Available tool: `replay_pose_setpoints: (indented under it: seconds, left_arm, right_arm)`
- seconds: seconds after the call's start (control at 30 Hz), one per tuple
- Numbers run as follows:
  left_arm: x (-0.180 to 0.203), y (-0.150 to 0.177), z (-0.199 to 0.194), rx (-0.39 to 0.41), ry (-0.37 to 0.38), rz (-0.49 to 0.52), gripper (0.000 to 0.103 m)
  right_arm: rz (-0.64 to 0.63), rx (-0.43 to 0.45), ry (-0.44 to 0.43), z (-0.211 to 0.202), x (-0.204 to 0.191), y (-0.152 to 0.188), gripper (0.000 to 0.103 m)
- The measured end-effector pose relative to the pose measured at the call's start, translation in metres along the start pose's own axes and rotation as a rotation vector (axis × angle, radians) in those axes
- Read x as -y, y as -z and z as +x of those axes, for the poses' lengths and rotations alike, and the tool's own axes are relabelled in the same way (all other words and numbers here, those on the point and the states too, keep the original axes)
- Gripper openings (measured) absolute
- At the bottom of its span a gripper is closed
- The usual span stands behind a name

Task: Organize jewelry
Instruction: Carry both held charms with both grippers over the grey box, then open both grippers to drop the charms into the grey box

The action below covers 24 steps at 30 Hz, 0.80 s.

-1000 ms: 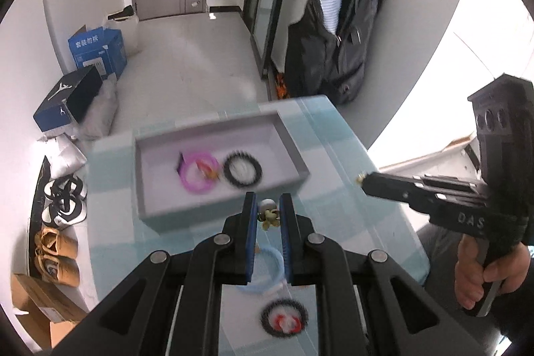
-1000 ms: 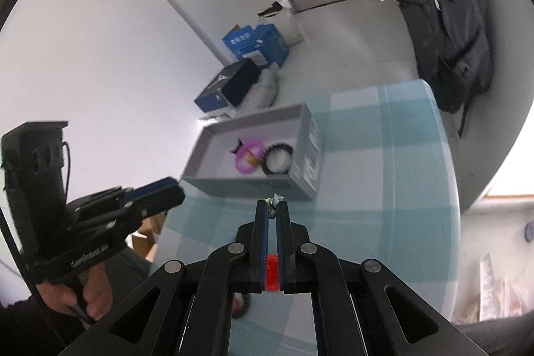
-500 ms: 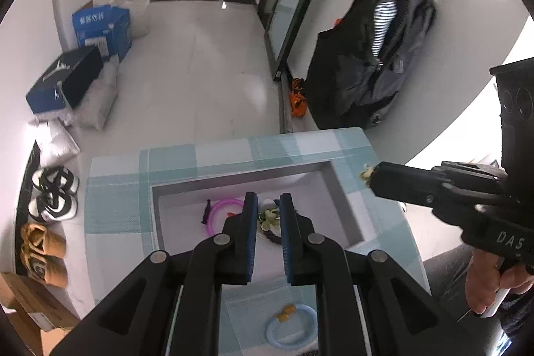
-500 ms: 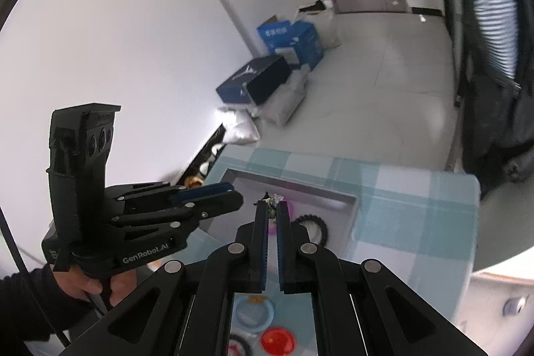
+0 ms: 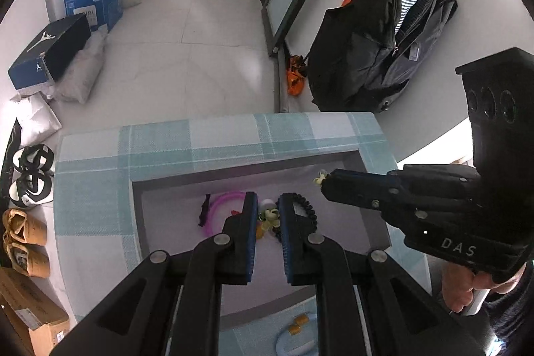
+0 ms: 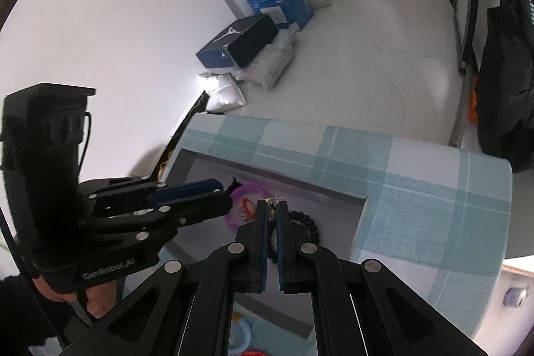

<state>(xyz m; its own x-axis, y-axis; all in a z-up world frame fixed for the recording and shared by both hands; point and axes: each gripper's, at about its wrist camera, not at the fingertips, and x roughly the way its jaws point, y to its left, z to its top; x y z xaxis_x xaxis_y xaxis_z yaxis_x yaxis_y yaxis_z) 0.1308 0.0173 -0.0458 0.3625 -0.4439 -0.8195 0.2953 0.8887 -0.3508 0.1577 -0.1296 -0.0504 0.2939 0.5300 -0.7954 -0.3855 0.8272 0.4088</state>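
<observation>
A grey tray [image 5: 233, 177] [image 6: 353, 206] sits on the checked table and holds a pink ring bracelet [image 5: 220, 201] [image 6: 245, 192] and a black bead bracelet [image 5: 305, 209] [image 6: 308, 227]. My left gripper [image 5: 268, 216] is shut on a small yellow-green flower piece [image 5: 268, 216] above the tray. My right gripper [image 6: 272, 209], also in the left wrist view [image 5: 325, 181], is shut on a small pale flower piece [image 6: 274, 200] [image 5: 318, 177] above the tray's right part.
A light blue ring [image 5: 293, 342] [image 6: 240, 336] lies on the table in front of the tray, with a red item [image 6: 250, 352] beside it. Shoe boxes [image 5: 50, 55], shoes [image 5: 31, 175] and a black backpack [image 5: 383, 49] lie on the floor beyond the table.
Both grippers have moved forward over the tray with their pieces still pinched. The right gripper has come closer beside the left one.
</observation>
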Motion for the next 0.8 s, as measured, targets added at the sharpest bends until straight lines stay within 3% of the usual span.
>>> replay_pose_setpoints:
  seconds: [0.33,0.4,0.47,0.53,0.63,0.8]
  left_arm:
    - [-0.004,-0.007,0.001,-0.015,0.018,-0.035,0.010]
    - [-0.005,-0.008,0.002,-0.026,0.018,-0.045,0.016]
    - [-0.009,-0.008,0.002,-0.022,0.025,-0.073,0.043]
    - [-0.012,-0.007,-0.004,0.009,0.051,-0.103,0.062]
    - [-0.011,-0.006,-0.015,0.047,0.065,-0.102,0.063]
    - [-0.008,-0.001,-0.024,0.083,0.069,-0.101,0.063]
  right_arm:
    - [0.031,0.011,-0.011,0.001,0.005,-0.006,0.010]
    - [0.046,0.005,-0.017,0.000,0.008,-0.006,0.017]
    - [0.064,0.016,-0.033,-0.005,0.010,-0.003,0.031]
    - [0.069,0.042,-0.032,-0.014,0.011,-0.001,0.043]
    - [0.069,0.097,-0.041,-0.031,0.009,0.004,0.058]
    - [0.067,0.160,-0.028,-0.054,0.004,0.014,0.069]
